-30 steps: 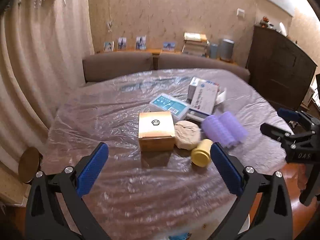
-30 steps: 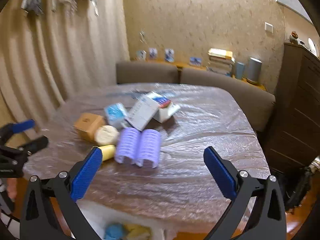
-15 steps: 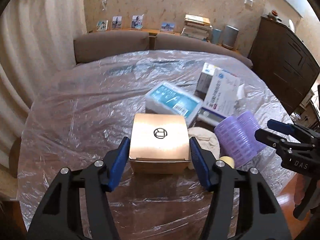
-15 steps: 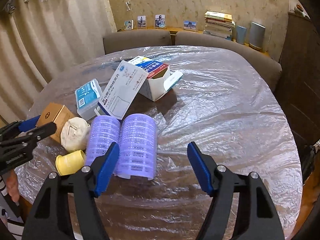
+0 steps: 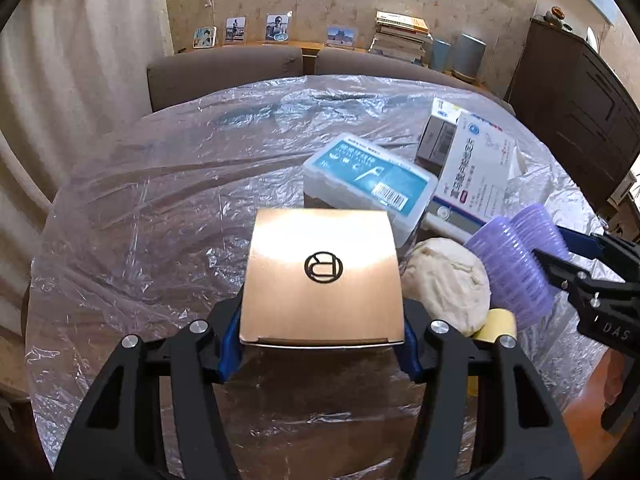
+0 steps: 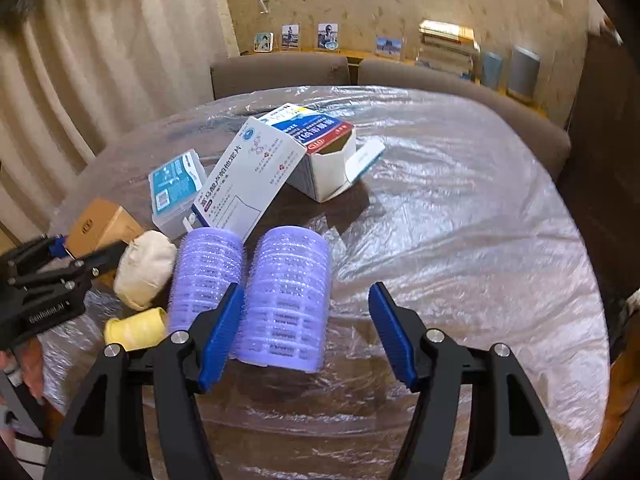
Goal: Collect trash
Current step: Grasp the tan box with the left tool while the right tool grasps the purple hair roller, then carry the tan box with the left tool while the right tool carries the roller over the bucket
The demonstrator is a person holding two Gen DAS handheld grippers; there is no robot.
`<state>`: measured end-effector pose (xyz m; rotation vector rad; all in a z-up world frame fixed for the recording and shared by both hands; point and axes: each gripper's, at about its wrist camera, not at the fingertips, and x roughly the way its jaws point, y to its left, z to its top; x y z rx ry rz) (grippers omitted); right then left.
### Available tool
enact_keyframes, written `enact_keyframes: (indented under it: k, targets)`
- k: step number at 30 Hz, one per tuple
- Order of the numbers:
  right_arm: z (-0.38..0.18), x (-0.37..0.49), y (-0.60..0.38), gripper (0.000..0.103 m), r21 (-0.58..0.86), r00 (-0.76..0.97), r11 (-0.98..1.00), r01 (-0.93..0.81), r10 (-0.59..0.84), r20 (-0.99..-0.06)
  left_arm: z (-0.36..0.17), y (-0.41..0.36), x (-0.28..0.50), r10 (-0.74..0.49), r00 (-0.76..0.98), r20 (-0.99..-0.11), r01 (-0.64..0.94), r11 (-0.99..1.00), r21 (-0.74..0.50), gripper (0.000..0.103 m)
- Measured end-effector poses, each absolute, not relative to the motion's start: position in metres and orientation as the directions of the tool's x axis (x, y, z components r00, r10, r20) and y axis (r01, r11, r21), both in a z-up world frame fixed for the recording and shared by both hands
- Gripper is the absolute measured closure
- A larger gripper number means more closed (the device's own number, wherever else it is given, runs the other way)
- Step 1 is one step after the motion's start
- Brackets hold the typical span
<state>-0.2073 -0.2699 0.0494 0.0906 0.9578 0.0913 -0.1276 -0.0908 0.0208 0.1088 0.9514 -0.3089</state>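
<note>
The left tongs (image 5: 320,344) are closing around the brown cardboard box (image 5: 322,276), their blue pads pressing against its two sides; whether the box is resting on the worktop (image 5: 160,208) or lifted off it is hard to tell from this angle. The box is sitting toward the near left edge of the plastic-covered worktop.

The right tongs (image 6: 306,332) are standing wide open, holding nothing. Their left finger is lying in the gap between the two purple hair rollers (image 6: 288,300), and the right-hand roller is sitting between the two fingers without being pinched.

Just beside the box, a cream-coloured wad of paper (image 5: 448,280) is touching the rollers, and a small yellow cup (image 6: 136,328) is lying on its side at the near edge. Behind them, a clear plastic case with a teal label (image 5: 368,184) is leaning beside a white medicine box (image 6: 248,184), which is propped against an opened white carton with a blue and red top (image 6: 320,152). All of this is clustered on the left half of the worktop, while its right half is showing only wrinkled plastic sheet.
</note>
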Motion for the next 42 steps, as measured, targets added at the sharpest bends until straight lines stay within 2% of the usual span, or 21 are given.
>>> enact_keyframes:
  k: [2, 5, 8, 10, 16, 23, 35, 42]
  targets:
    - [0.049, -0.206, -0.266, 0.048, 0.1, 0.57, 0.994, -0.052, 0.112, -0.814, 0.02, -0.091, -0.129, -0.209, 0.548, -0.81, 0.308, 0.951, -0.037, 0.043]
    - [0.047, -0.205, -0.267, 0.05, 0.129, 0.56, 0.99, -0.064, 0.143, -0.816, 0.02, -0.089, -0.13, -0.213, 0.551, -0.807, 0.309, 0.95, -0.039, 0.044]
    - [0.043, -0.204, -0.278, 0.058, 0.231, 0.543, 0.971, -0.058, 0.225, -0.809, 0.025, -0.084, -0.135, -0.22, 0.565, -0.795, 0.302, 0.952, -0.048, 0.044]
    - [0.044, -0.207, -0.283, 0.059, 0.253, 0.55, 0.966, -0.055, 0.241, -0.799, 0.03, -0.079, -0.139, -0.22, 0.579, -0.785, 0.292, 0.955, -0.052, 0.044]
    - [0.061, -0.219, -0.305, 0.06, 0.34, 0.612, 0.94, -0.038, 0.291, -0.736, 0.044, -0.062, -0.153, -0.273, 0.586, -0.763, 0.268, 0.954, -0.135, 0.044]
    - [0.073, -0.232, -0.31, 0.06, 0.406, 0.615, 0.911, -0.066, 0.358, -0.703, 0.052, -0.06, -0.178, -0.275, 0.601, -0.75, 0.274, 0.953, -0.13, 0.044]
    - [0.078, -0.26, -0.3, 0.06, 0.417, 0.597, 0.903, -0.106, 0.393, -0.699, 0.053, -0.064, -0.223, -0.285, 0.592, -0.754, 0.269, 0.952, -0.148, 0.044]
    - [0.085, -0.29, -0.288, 0.06, 0.353, 0.593, 0.922, -0.159, 0.375, -0.712, 0.052, -0.071, -0.248, -0.269, 0.594, -0.758, 0.272, 0.954, -0.125, 0.044]
